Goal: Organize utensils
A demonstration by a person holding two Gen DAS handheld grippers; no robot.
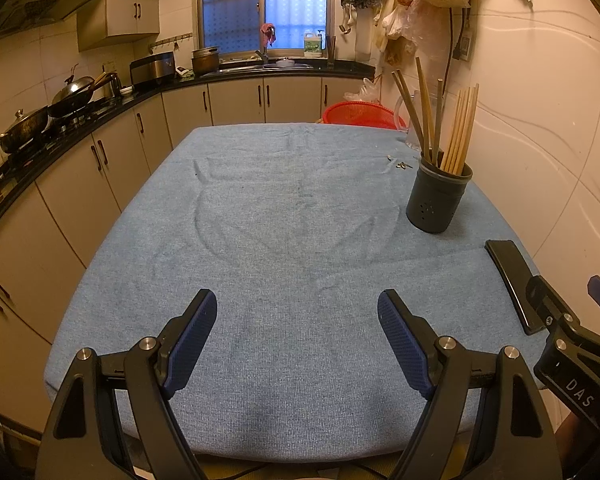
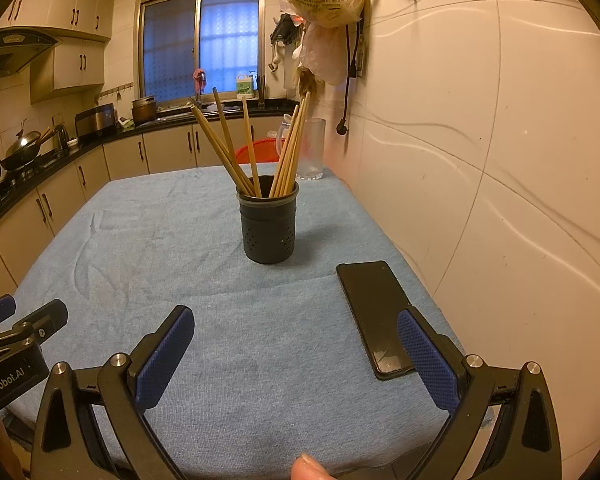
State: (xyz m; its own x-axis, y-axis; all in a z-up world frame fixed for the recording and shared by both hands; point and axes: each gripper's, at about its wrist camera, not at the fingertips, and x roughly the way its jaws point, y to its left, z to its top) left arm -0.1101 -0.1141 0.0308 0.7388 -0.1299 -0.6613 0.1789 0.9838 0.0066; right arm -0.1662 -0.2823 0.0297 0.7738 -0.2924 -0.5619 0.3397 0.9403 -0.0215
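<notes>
A dark perforated utensil holder [image 2: 268, 228] stands upright on the blue tablecloth [image 2: 140, 240]. Several wooden chopsticks [image 2: 252, 148] stick out of it, fanned to both sides. In the left wrist view the same holder [image 1: 438, 196] is far right on the cloth, with chopsticks [image 1: 462, 128] in it. My right gripper [image 2: 296, 316] hovers open over the cloth, short of the holder, with nothing between its blue pads [image 2: 168, 356]. My left gripper [image 1: 296, 300] is open too, over bare cloth [image 1: 260, 240] and well left of the holder. No loose utensil shows on the table.
A black phone [image 2: 374, 312] lies flat by the right finger, near the wall-side table edge. Behind the holder are a glass mug [image 2: 312, 152] and a red basket [image 2: 256, 152]. A person's fingertip [image 2: 308, 468] shows at the bottom. Small scraps [image 1: 400, 164] lie left of the holder.
</notes>
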